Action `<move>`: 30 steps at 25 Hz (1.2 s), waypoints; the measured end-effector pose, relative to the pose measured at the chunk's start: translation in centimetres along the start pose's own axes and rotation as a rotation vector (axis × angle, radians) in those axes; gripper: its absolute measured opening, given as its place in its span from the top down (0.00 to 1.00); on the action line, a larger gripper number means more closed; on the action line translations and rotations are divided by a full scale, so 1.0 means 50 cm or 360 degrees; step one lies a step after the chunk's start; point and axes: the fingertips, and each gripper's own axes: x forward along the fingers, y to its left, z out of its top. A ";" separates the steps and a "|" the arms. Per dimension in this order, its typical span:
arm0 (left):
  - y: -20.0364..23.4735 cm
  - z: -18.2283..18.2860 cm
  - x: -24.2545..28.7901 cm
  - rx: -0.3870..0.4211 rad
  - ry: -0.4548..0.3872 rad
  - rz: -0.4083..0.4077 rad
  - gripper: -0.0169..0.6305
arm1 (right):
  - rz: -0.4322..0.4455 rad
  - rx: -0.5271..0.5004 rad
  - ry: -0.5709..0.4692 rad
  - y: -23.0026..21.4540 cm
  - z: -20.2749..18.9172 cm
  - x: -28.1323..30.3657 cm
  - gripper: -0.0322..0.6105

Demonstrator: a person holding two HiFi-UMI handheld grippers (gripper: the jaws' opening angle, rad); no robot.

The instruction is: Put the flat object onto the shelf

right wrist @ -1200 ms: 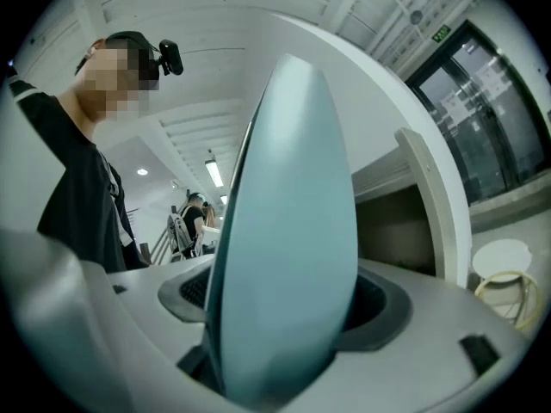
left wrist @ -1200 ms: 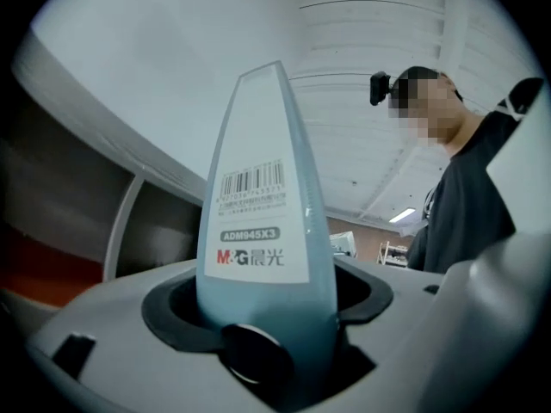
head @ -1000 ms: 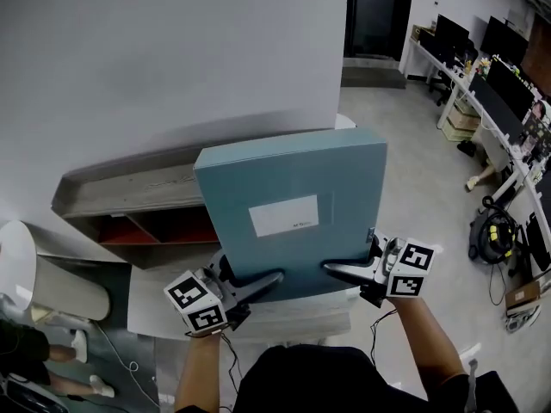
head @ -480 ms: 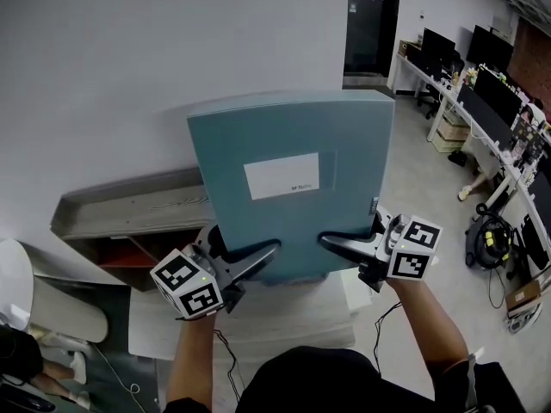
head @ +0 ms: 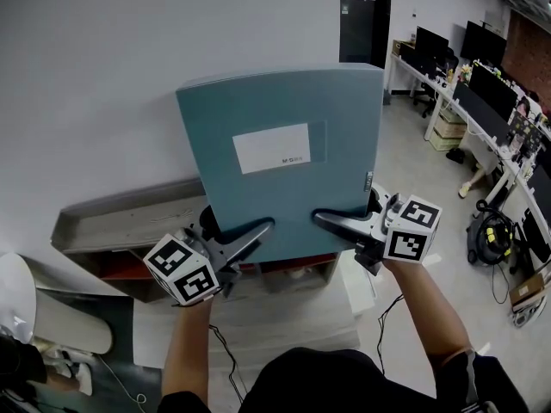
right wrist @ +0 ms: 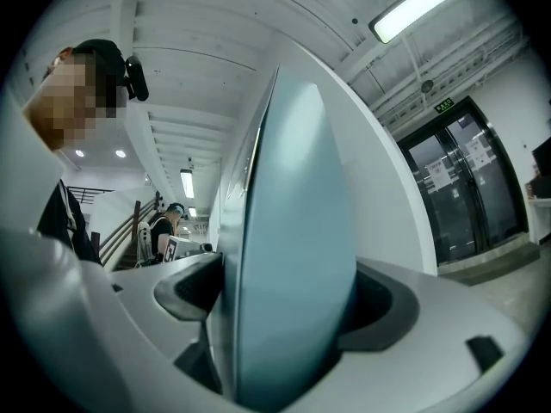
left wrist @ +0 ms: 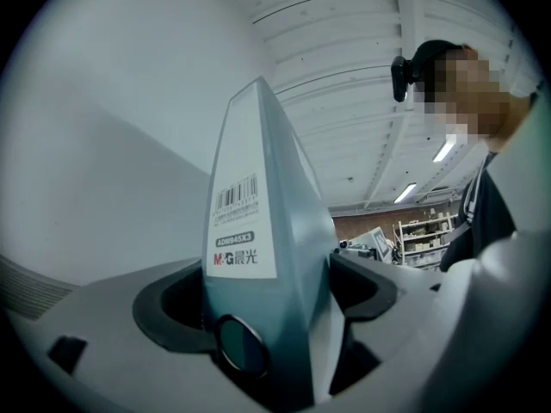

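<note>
The flat object is a teal file box [head: 280, 157] with a white label, held upright in front of the white wall. My left gripper [head: 256, 232] clamps its lower left corner and my right gripper [head: 325, 222] its lower right corner. In the left gripper view the box spine [left wrist: 258, 256] with barcode label fills the gap between the jaws, which have just been opening slightly with the box still between them. In the right gripper view the box edge [right wrist: 293, 256] is wedged between both pads. The grey shelf [head: 120, 222] with a red interior lies below and left of the box.
A white low cabinet [head: 284, 321] stands under my arms. A white rounded object [head: 30, 308] is at the lower left. A dark doorway [head: 362, 15] is at the top, office desks with monitors [head: 482, 84] at the right, and a cardboard box [head: 527, 292] lies on the floor.
Both grippers have risen with the file box, which now stands higher against the wall. The shelf top shows lower beneath the box than before.
</note>
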 end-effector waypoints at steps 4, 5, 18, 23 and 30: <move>-0.002 0.001 0.001 0.0024 0.0002 0.0014 0.37 | -0.0011 -0.0046 -0.0002 0.000 0.005 -0.002 0.31; -0.001 0.002 0.001 0.0034 0.0010 0.0024 0.37 | -0.0018 -0.0063 -0.0004 -0.001 0.006 -0.002 0.31; 0.064 -0.030 0.030 0.0229 0.0186 0.0135 0.35 | -0.0190 -0.0349 0.0210 -0.062 -0.014 0.025 0.26; 0.075 -0.032 0.041 0.0187 0.0193 0.0131 0.35 | -0.0215 -0.0307 0.0239 -0.075 -0.013 0.027 0.26; 0.093 -0.035 0.059 0.0206 0.0221 0.0164 0.35 | -0.0260 -0.0321 0.0346 -0.106 -0.015 0.031 0.26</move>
